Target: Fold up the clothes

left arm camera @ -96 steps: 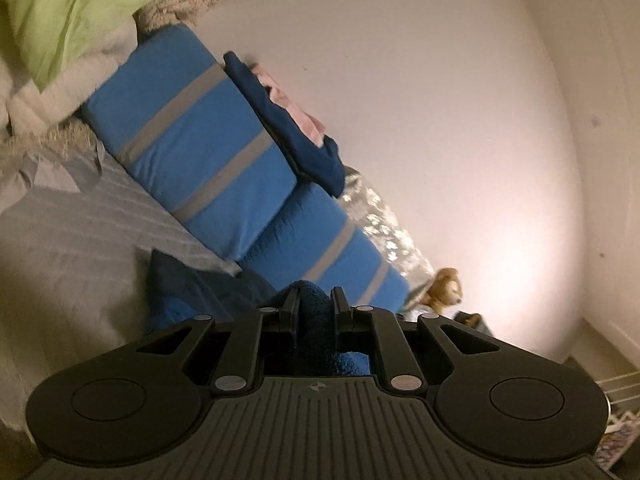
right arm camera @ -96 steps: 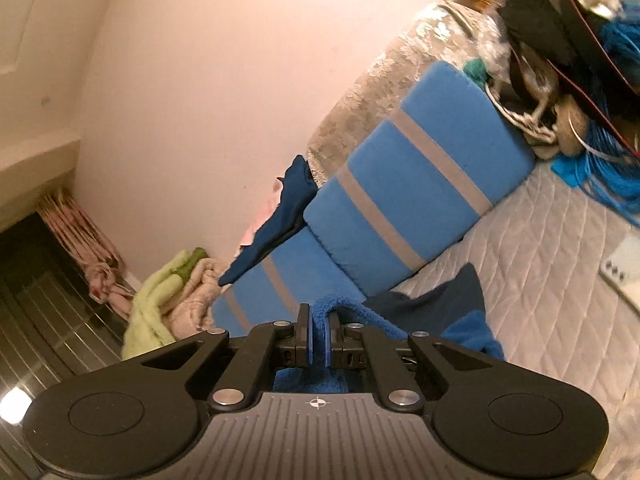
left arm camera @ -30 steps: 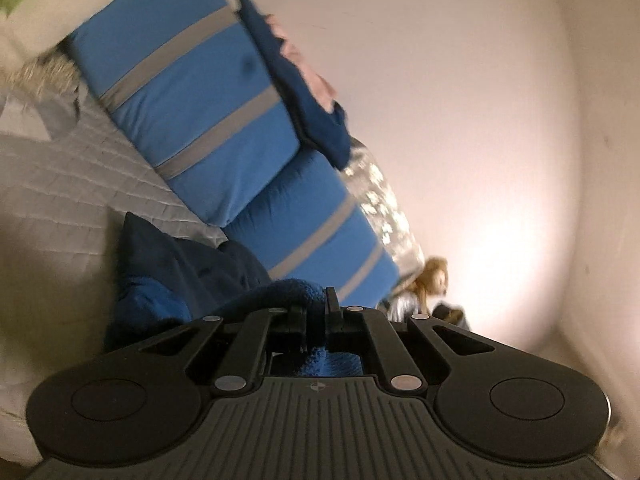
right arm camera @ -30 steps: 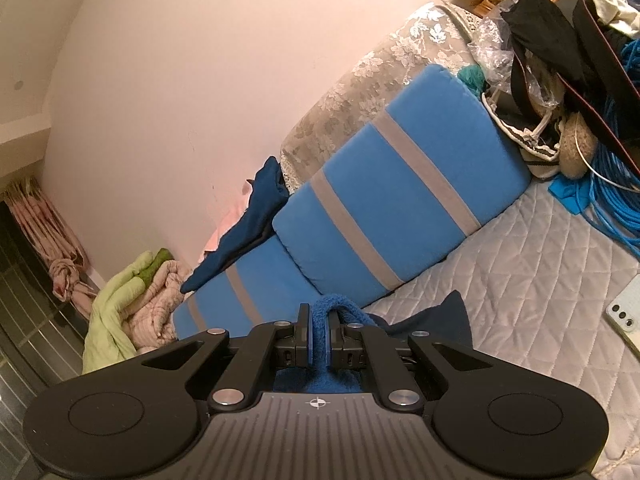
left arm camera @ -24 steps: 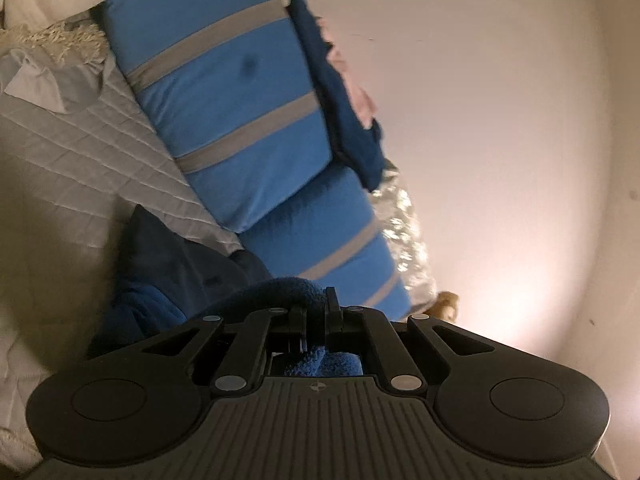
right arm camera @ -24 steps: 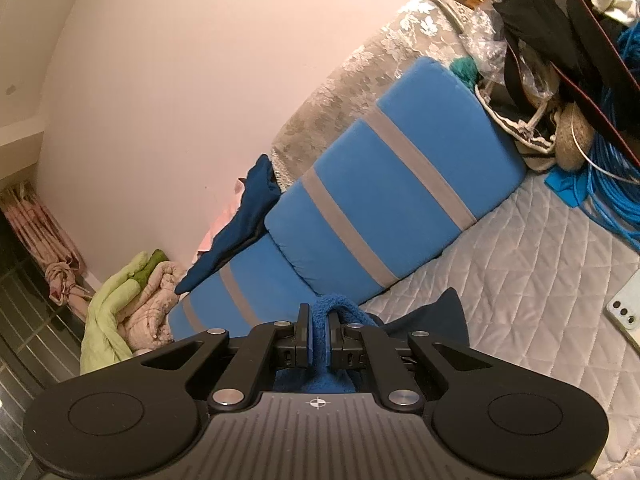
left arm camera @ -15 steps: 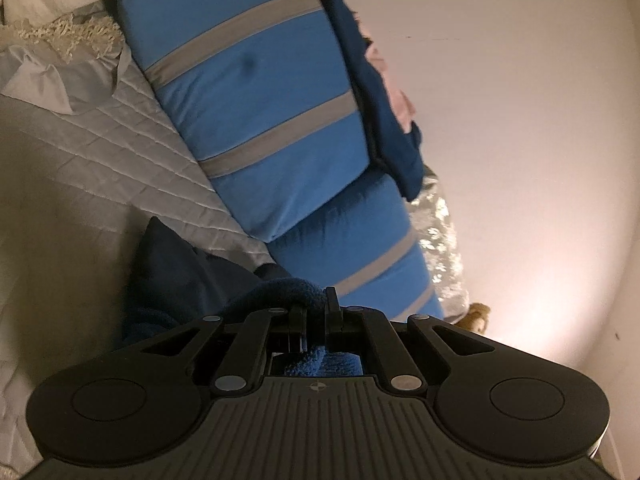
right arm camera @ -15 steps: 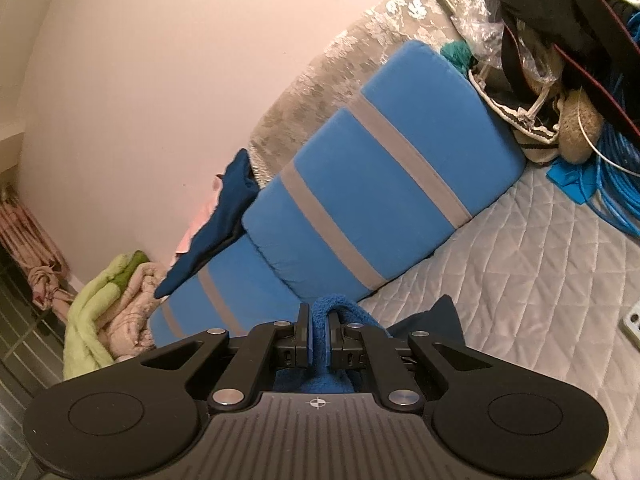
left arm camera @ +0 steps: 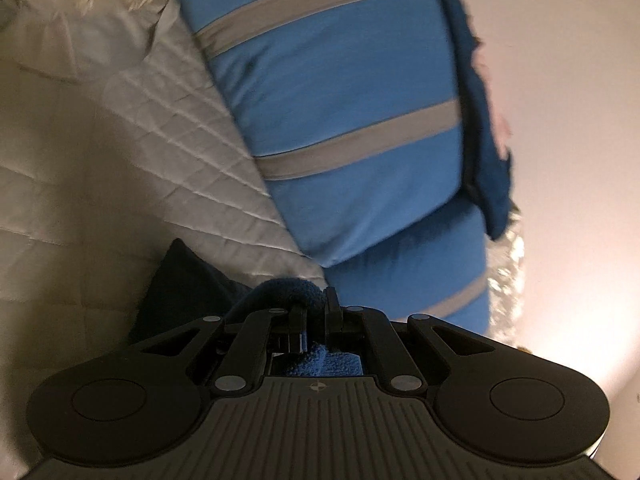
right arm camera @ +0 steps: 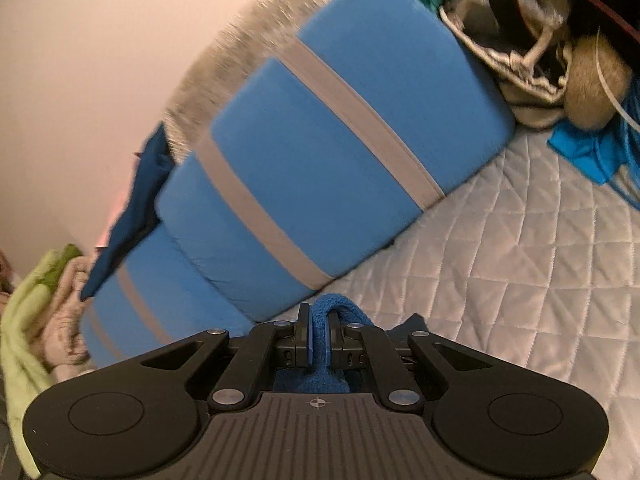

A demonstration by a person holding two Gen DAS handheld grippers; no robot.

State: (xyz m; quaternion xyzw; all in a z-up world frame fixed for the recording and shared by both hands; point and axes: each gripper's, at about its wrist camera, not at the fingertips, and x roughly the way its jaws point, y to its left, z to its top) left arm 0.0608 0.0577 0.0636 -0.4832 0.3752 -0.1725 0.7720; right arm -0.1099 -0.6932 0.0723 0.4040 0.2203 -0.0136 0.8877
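A blue fleece garment [left arm camera: 296,290] is pinched in both grippers. My left gripper [left arm camera: 315,312] is shut on a fold of it, and a dark navy corner [left arm camera: 180,280] of the cloth hangs down to the left over the quilt. In the right wrist view the same blue fleece garment [right arm camera: 334,306] bulges up between the fingers of my right gripper [right arm camera: 318,336], which is shut on it. A small dark flap [right arm camera: 412,322] shows just right of the fingers. Most of the garment is hidden under the gripper bodies.
A quilted white bed cover [right arm camera: 520,264] lies below. Blue cushions with grey stripes [left arm camera: 340,120] [right arm camera: 328,152] lean on the wall close ahead. A navy cloth [left arm camera: 480,132] drapes over them. Green and beige laundry [right arm camera: 32,296] lies left; bags and cables [right arm camera: 560,40] are piled at the right.
Both grippers have moved closer to the striped cushions, which now fill more of each view. The wall and the toy bear have slid out of view. Both grips on the garment are unchanged.
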